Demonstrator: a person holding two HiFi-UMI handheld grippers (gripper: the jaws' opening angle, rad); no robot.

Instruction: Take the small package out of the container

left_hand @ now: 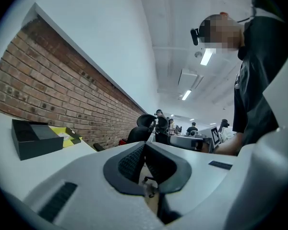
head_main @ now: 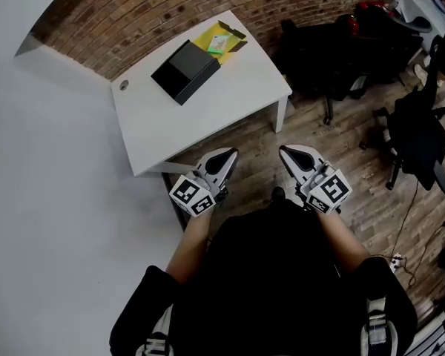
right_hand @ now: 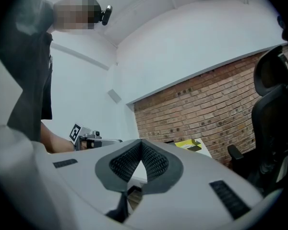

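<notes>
The left tongs (head_main: 226, 156) and right tongs (head_main: 290, 154) are closed and empty, just short of the white table (head_main: 208, 113). A small package (head_main: 219, 44) lies in the yellow container (head_main: 236, 43) on it.

white table (head_main: 230, 95), brick wall (head_main: 133, 21), black office chair (head_main: 423, 132)

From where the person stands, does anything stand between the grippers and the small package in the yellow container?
Partly. The black box sits on the white table against the open yellow container, crowding the left gripper's line to the small package. The right gripper's line crosses only bare tabletop.
</notes>
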